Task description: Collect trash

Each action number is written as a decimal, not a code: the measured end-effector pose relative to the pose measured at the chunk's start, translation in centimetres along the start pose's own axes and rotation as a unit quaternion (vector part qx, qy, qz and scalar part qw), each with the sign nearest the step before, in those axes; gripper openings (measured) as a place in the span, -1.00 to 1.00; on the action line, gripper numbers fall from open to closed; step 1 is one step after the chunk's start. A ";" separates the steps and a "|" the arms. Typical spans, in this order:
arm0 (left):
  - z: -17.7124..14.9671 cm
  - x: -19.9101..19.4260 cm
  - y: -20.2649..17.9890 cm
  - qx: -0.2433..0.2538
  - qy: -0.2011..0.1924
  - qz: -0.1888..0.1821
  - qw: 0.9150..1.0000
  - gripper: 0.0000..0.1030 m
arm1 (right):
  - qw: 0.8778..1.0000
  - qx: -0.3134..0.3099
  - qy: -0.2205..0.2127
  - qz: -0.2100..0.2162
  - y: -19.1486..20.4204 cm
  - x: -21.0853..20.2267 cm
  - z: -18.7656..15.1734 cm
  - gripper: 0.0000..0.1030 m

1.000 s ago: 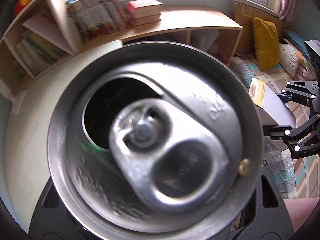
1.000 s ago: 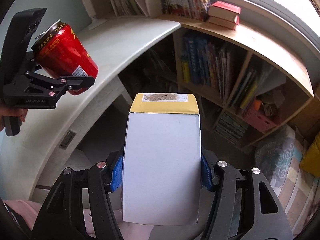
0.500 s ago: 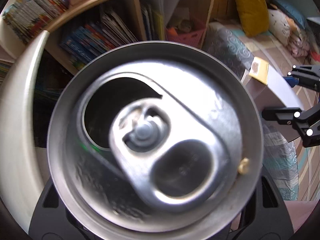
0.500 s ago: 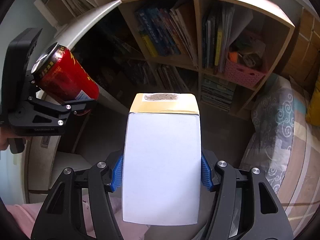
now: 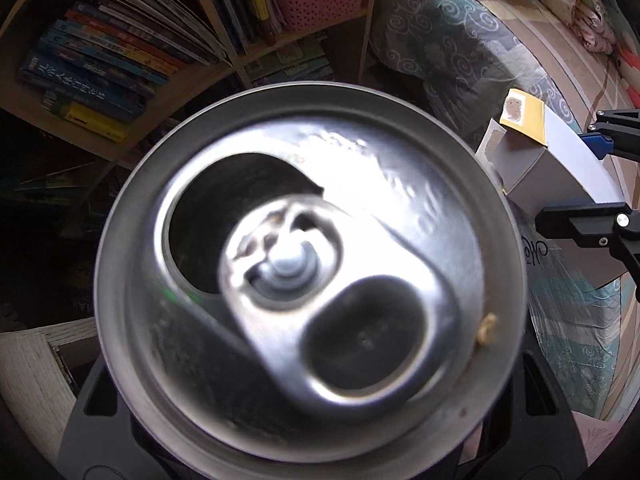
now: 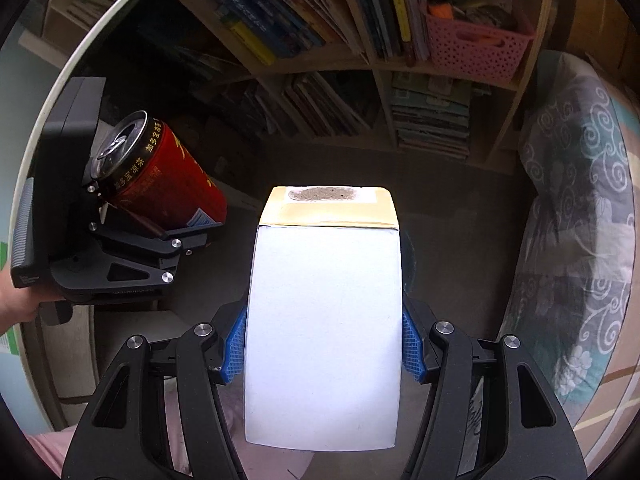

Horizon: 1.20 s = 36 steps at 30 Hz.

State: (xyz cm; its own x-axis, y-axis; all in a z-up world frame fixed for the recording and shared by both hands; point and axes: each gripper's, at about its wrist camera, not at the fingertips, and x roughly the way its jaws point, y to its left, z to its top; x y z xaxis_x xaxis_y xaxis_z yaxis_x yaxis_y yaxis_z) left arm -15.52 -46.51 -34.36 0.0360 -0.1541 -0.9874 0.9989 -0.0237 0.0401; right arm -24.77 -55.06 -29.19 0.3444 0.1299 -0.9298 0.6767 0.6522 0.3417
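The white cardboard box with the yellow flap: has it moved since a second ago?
Yes. The white cardboard box, clamped in the right gripper, went down: the wooden bookshelf behind it climbed up the picture, with floor now behind.

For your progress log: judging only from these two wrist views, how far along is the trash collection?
Done: both items are picked up. In hand: the left gripper clamps the red can; the right gripper clamps the white box. Left: dropping them off; no bin is visible.

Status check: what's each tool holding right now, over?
Left tool shut on red can. Right tool shut on white box. No bin in view.
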 end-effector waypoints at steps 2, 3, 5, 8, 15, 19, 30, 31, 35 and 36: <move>0.0 1.3 -0.4 0.006 0.010 -0.007 1.000 0.24 | 1.000 0.010 0.003 0.003 -0.5 1.0 -0.1 0.19; -0.2 1.8 -0.5 0.009 0.012 -0.011 1.000 0.24 | 1.000 0.014 0.004 0.006 -0.8 1.5 -0.2 0.19; -0.1 2.8 -0.9 0.017 0.017 -0.018 1.000 0.24 | 1.000 0.013 0.001 0.012 -0.9 2.4 -0.2 0.19; 0.2 4.1 -1.5 0.022 0.025 -0.024 0.999 0.25 | 1.000 0.012 0.002 0.015 -1.1 3.3 0.1 0.24; 0.8 6.1 -2.3 0.046 0.040 -0.009 0.998 0.62 | 0.999 0.046 -0.009 0.007 -3.4 4.3 0.8 0.65; 0.9 6.4 -2.4 0.050 0.046 -0.006 0.998 0.66 | 0.998 0.063 -0.016 0.007 -4.6 4.0 0.6 0.66; 0.6 6.3 -3.2 0.057 0.047 0.000 0.997 0.80 | 0.997 0.079 -0.001 -0.002 -5.7 4.0 -1.0 0.72; 0.6 6.2 -3.2 0.054 0.045 0.001 0.998 0.84 | 0.997 0.082 0.002 -0.004 -5.8 4.0 -1.0 0.73; 0.7 5.6 -3.2 0.045 0.040 -0.007 0.998 0.86 | 0.996 0.090 0.008 -0.024 -6.2 4.0 -0.9 0.74; 0.8 5.5 -3.3 0.045 0.039 -0.004 0.998 0.86 | 0.995 0.095 0.007 -0.023 -6.3 3.9 -0.9 0.74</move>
State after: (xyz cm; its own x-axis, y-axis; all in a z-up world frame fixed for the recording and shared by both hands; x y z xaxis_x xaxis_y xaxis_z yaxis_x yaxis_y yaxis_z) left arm -18.61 -48.05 -39.81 0.0342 -0.0772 -0.9964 0.9926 -0.1136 0.0428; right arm -28.27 -58.02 -35.05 0.3014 0.1145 -0.9466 0.8029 0.5050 0.3167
